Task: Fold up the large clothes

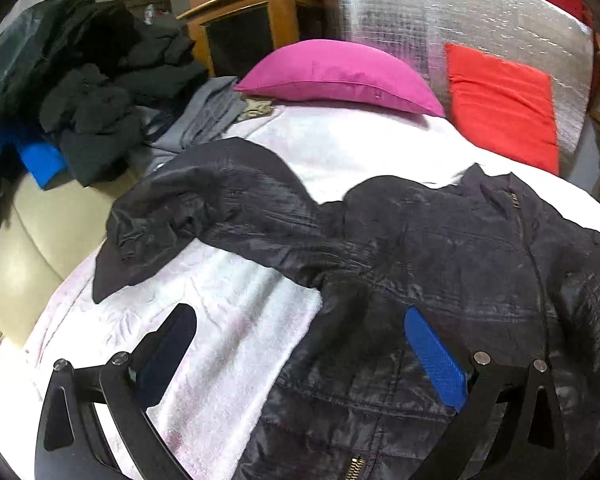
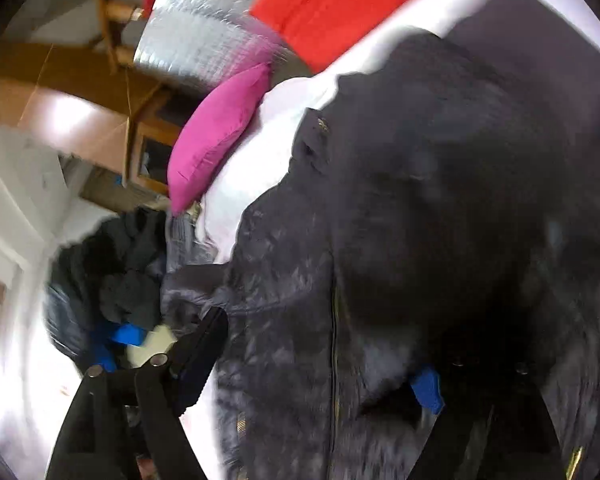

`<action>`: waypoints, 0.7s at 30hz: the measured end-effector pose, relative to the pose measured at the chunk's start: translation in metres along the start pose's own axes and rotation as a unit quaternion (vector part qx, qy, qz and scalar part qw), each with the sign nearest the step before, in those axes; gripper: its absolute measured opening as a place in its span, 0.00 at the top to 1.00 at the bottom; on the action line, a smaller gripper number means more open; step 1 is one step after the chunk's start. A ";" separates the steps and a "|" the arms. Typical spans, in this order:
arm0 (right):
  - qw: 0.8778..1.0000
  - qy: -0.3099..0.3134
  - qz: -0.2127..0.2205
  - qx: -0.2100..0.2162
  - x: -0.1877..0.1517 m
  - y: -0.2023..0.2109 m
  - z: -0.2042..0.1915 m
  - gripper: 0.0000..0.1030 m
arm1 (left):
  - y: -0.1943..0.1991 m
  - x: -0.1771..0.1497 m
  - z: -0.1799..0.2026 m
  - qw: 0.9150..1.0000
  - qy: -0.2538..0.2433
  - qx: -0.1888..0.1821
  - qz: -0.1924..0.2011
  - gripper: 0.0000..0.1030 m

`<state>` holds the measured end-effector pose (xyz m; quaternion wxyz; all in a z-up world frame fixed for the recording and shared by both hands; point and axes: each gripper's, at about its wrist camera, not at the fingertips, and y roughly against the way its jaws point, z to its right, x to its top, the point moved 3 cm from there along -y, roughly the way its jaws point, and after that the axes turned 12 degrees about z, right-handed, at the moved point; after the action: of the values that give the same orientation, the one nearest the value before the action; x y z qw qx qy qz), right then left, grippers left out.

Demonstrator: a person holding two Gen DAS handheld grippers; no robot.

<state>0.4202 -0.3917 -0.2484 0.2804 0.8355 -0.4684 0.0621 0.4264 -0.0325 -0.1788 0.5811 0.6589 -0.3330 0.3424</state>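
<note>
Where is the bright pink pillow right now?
In the left wrist view, the pink pillow lies at the far end of the white blanket, beyond the dark jacket and left of the red cushion.

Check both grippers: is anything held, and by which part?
Nothing held. The left gripper is open above the jacket; the right gripper is open too, straddling its zipped front.
</note>
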 end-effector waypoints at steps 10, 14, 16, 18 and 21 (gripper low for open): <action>0.970 -0.149 0.189 0.034 0.041 0.130 0.065 0.18 | 0.050 -0.011 0.106 0.984 -0.030 -0.174 0.008 0.00; 0.955 -0.233 0.180 0.033 0.051 0.130 0.095 0.18 | 0.078 -0.004 0.173 0.976 -0.056 -0.211 0.013 0.00; 0.946 -0.264 0.184 0.034 0.058 0.131 0.107 0.18 | 0.082 0.001 0.208 0.975 -0.083 -0.207 0.019 0.00; 0.941 -0.275 0.195 0.029 0.067 0.142 0.116 0.18 | 0.082 0.001 0.250 0.971 -0.126 -0.203 0.020 0.00; 0.935 -0.289 0.203 0.025 0.077 0.151 0.128 0.18 | 0.070 0.001 0.292 0.965 -0.170 -0.198 0.003 0.00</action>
<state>0.3188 -0.5777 -0.2657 0.0930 0.7113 -0.6872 -0.1145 0.3873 -0.3302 -0.1665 0.6337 0.5783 -0.4900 0.1543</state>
